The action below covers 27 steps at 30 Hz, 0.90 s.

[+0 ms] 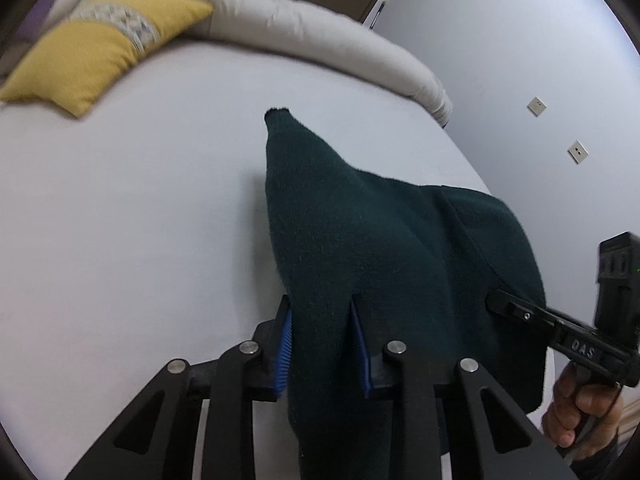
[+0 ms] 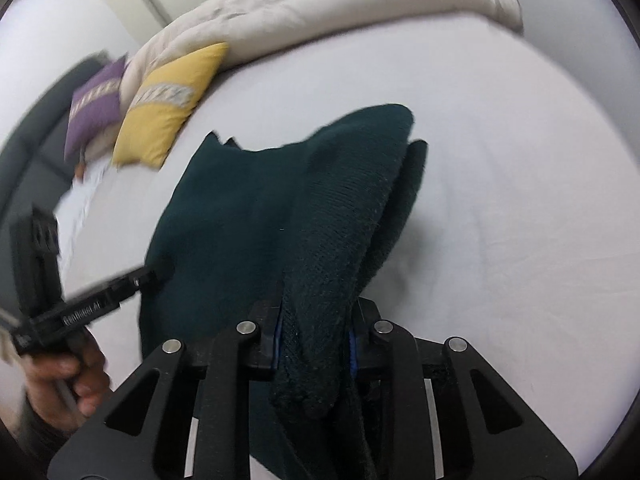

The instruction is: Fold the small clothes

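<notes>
left claw (image 1: 322, 336) clamped on a bunched fold of dark green knit garment (image 1: 360, 248), blue pads (image 1: 285, 354) pressing the cloth from both sides. right claw (image 2: 316, 336) likewise clamped on a thick roll of the same garment (image 2: 248, 216), blue pad edges just showing beside the knit. no earlier view to compare against.

garment stretched between the two claws and lifted off the white bed sheet (image 1: 120, 220) – far edge and a narrow cuff-like tip trailing toward the middle of the bed, whether touching the sheet or not cannot tell. seen from the left wrist: right claw (image 1: 504, 304) biting the garment's right-hand edge, fingers of a hand (image 1: 576, 412) wrapped round its handle. seen from the right wrist: left claw (image 2: 156, 274) at the garment's left edge, a hand (image 2: 68, 384) gripping its handle, blurred.

beyond the garment – yellow cushion (image 1: 100, 48) with a pale patterned band, lying near the head of the bed; purple cushion (image 2: 94, 110) just beside it; rumpled cream duvet (image 2: 320, 4) along the far side. two wall sockets (image 1: 556, 128) on the pale wall past the bed's edge.
</notes>
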Each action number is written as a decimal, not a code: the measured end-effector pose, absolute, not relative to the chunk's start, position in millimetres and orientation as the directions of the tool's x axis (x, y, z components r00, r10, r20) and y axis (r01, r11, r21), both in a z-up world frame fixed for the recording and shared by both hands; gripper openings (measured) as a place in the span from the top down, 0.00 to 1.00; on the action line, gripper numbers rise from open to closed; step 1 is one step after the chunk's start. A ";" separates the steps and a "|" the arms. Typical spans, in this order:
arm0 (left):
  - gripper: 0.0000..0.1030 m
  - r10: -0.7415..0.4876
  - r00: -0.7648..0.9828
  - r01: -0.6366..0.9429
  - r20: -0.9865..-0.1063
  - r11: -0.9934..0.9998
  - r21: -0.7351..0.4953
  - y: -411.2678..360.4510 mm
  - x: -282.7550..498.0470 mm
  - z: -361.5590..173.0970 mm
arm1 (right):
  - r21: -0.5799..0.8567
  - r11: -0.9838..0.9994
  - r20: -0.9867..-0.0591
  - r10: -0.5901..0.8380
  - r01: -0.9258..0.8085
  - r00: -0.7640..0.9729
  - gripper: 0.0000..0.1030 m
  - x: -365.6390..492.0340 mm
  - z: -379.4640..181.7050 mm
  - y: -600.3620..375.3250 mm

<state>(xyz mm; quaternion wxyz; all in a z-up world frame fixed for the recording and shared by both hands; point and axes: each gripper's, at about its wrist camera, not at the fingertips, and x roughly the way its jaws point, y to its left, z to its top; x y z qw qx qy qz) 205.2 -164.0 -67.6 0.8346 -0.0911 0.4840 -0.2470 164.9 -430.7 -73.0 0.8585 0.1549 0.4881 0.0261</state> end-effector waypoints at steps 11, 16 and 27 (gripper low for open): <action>0.72 -0.444 0.507 0.329 -0.739 0.892 -0.310 -65.9 86.2 -25.5 | 0.229 0.970 -0.782 0.234 -0.083 0.578 0.80 46.8 -11.9 -302.4; 0.72 -0.433 0.477 0.243 -0.765 0.901 -0.359 -18.6 53.1 -66.8 | 0.343 0.933 -0.777 0.348 -0.111 0.524 0.80 20.5 -43.6 -268.3; 0.58 -0.461 0.422 0.170 -0.780 0.886 -0.432 9.6 46.9 -138.9 | 0.714 0.695 -0.649 0.613 0.085 0.451 0.77 0.5 -170.4 -316.2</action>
